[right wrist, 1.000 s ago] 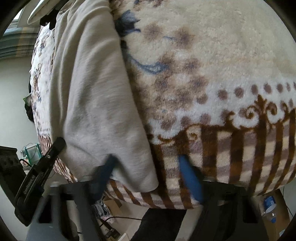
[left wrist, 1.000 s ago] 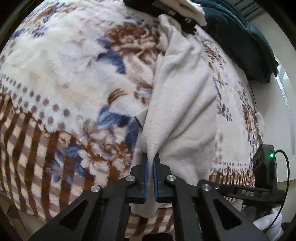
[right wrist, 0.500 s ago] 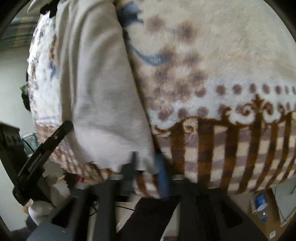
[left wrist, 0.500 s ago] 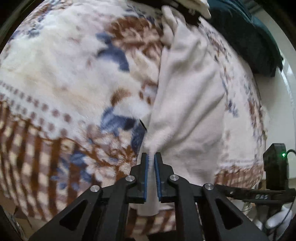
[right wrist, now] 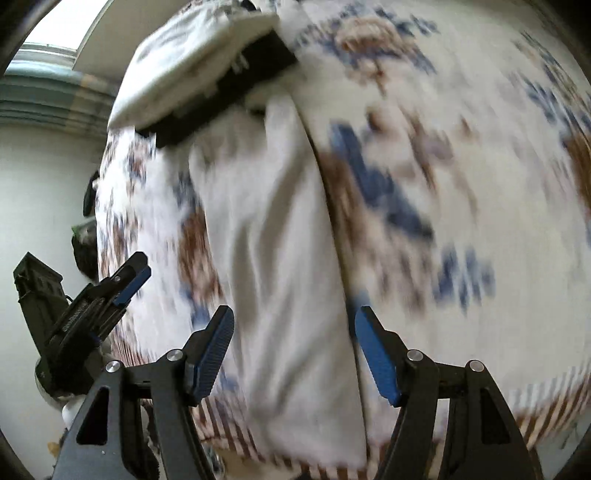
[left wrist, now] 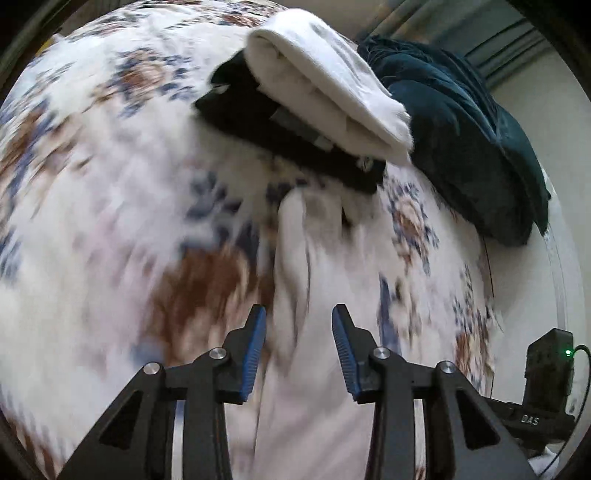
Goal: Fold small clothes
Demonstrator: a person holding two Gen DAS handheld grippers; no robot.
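Cream garment on blanket, below parted left gripper

Floral fleece blanket, dark teal bedding, pale wall, daylit window

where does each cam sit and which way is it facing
Left wrist: on the left tongs, looking steeply down at the cream garment on the floral blanket; its open fingers show.
Right wrist: on the right tongs, same downward look; the left tongs show too.
Shared: garment, blanket, folded stack.
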